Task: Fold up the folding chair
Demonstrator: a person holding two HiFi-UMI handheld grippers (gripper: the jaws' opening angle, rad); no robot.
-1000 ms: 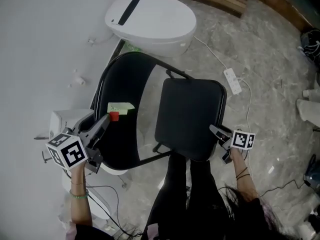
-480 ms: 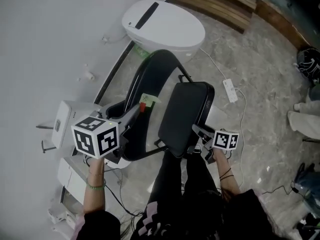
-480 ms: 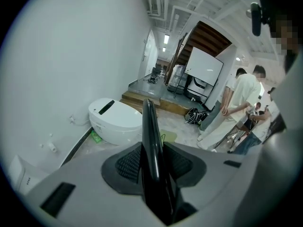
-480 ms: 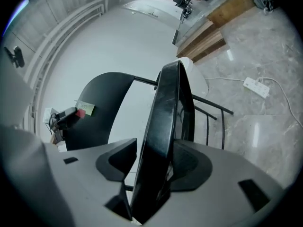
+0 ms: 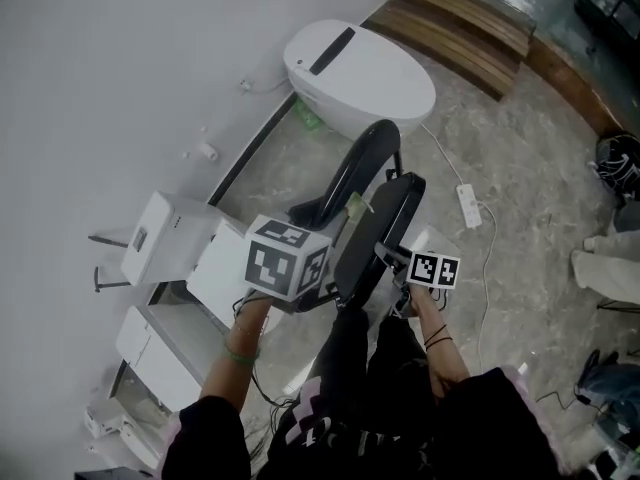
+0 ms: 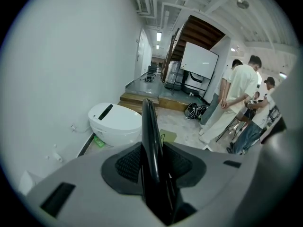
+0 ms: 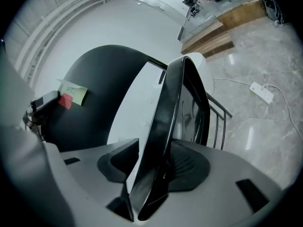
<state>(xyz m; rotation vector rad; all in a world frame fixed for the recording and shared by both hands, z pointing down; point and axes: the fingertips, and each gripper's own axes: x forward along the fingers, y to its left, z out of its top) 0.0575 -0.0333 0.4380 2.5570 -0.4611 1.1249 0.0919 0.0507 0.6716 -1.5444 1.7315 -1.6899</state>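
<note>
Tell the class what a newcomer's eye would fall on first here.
The black folding chair, nearly folded flat, stands upright mid-floor. The left gripper and right gripper, whose jaws have just been closing, pinch its backrest and seat edges. Behind it, a white toilet sits against the wall.

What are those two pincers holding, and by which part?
The folding chair. The left gripper clamps the edge of the backrest; the right gripper clamps the edge of the seat. Their jaws have just been closing.

A white wall (image 5: 120, 58) fills the left; a white toilet (image 5: 360, 73) stands far on the grey marbled floor (image 5: 520, 168), wooden steps (image 5: 470, 28) beyond it
</note>
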